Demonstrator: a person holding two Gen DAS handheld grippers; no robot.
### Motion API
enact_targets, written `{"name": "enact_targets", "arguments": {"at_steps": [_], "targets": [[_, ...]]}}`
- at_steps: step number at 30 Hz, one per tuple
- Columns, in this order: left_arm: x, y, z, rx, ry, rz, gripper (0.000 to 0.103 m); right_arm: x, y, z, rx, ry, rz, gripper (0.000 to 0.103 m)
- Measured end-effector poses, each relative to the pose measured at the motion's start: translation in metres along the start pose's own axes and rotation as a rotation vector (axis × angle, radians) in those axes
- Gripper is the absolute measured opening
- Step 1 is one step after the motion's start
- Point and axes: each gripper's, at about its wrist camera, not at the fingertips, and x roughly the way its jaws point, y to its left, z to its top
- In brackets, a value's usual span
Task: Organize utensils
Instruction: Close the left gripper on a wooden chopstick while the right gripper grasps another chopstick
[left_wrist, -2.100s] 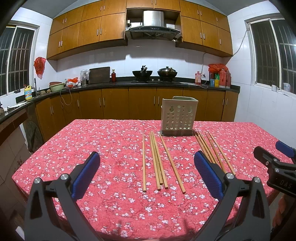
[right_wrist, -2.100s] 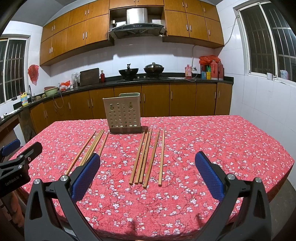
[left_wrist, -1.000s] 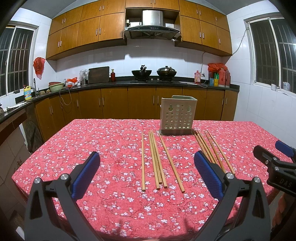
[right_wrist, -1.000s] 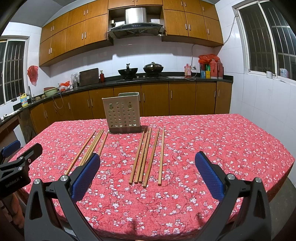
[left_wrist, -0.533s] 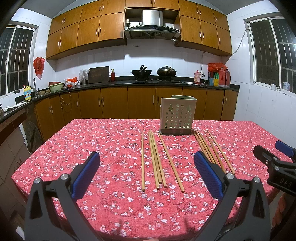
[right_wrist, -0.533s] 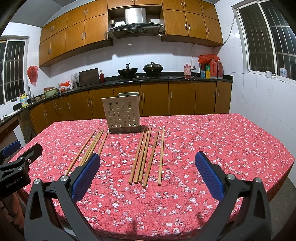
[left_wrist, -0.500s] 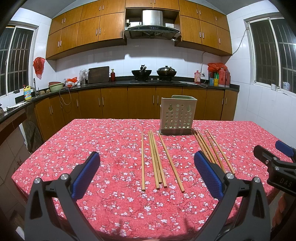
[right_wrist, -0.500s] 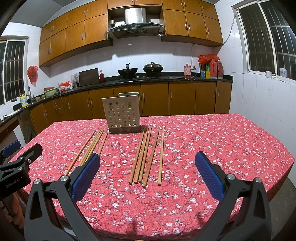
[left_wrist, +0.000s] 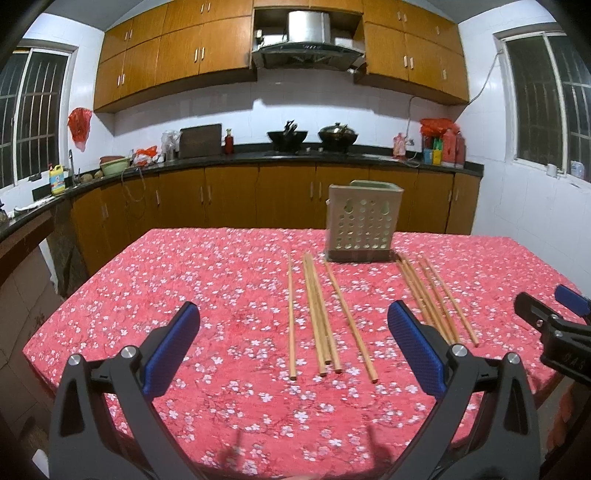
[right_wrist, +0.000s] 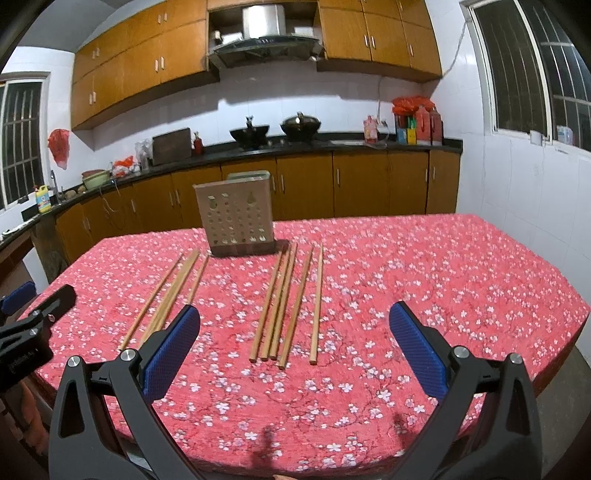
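Note:
A beige perforated utensil holder (left_wrist: 360, 221) stands upright on the red floral tablecloth (left_wrist: 184, 295); it also shows in the right wrist view (right_wrist: 238, 218). Several wooden chopsticks lie in front of it in two groups: a left group (left_wrist: 321, 314) and a right group (left_wrist: 432, 299). In the right wrist view the same left group (right_wrist: 166, 295) and right group (right_wrist: 288, 302) show. My left gripper (left_wrist: 291, 336) is open and empty above the near table edge. My right gripper (right_wrist: 293, 336) is open and empty; part of it (left_wrist: 550, 325) shows at the right of the left view.
The table's near edge (right_wrist: 332, 458) lies just under both grippers. Kitchen counters with brown cabinets (left_wrist: 221, 192) run behind and along the left. Two woks (left_wrist: 314, 136) sit on the stove. White tiled wall (right_wrist: 517, 184) stands to the right.
The right wrist view has tilted and shifted slightly, with the holder and chopsticks now a little lower and nearer. The left gripper has barely moved. Both stay open.

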Motion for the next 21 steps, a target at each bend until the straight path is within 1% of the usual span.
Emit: {"name": "enact_targets", "arguments": {"at_steps": [2,4,6,9,11,13,14,15,16,18,21], "targets": [[0.008,0.007,0.002,-0.01,0.026,0.017,0.099,0.011,-0.006,0.001,0.015,0.038,-0.017,0.101],[0.02,0.017,0.004,-0.029,0.068,0.041,0.099,0.019,-0.011,0.0,0.029,0.064,-0.03,0.101],[0.033,0.026,0.007,-0.05,0.111,0.058,0.099,0.034,-0.018,0.001,0.053,0.111,-0.058,0.101],[0.051,0.036,0.011,-0.067,0.165,0.068,0.099,0.054,-0.027,0.003,0.068,0.169,-0.085,0.101],[0.063,0.041,0.013,-0.065,0.194,0.067,0.099,0.071,-0.029,0.005,0.061,0.217,-0.099,0.096],[0.075,0.043,0.014,-0.048,0.224,0.064,0.099,0.087,-0.029,0.007,0.053,0.271,-0.092,0.082],[0.08,0.043,0.014,-0.042,0.235,0.062,0.099,0.094,-0.03,0.008,0.054,0.291,-0.09,0.078],[0.086,0.044,0.015,-0.033,0.248,0.058,0.099,0.101,-0.032,0.009,0.054,0.311,-0.09,0.071],[0.09,0.044,0.016,-0.028,0.254,0.055,0.099,0.111,-0.032,0.009,0.057,0.339,-0.089,0.066],[0.098,0.044,0.018,-0.018,0.265,0.045,0.099,0.123,-0.035,0.009,0.072,0.372,-0.077,0.061],[0.107,0.044,0.019,-0.006,0.282,0.028,0.099,0.138,-0.037,0.008,0.082,0.413,-0.073,0.056]]}}
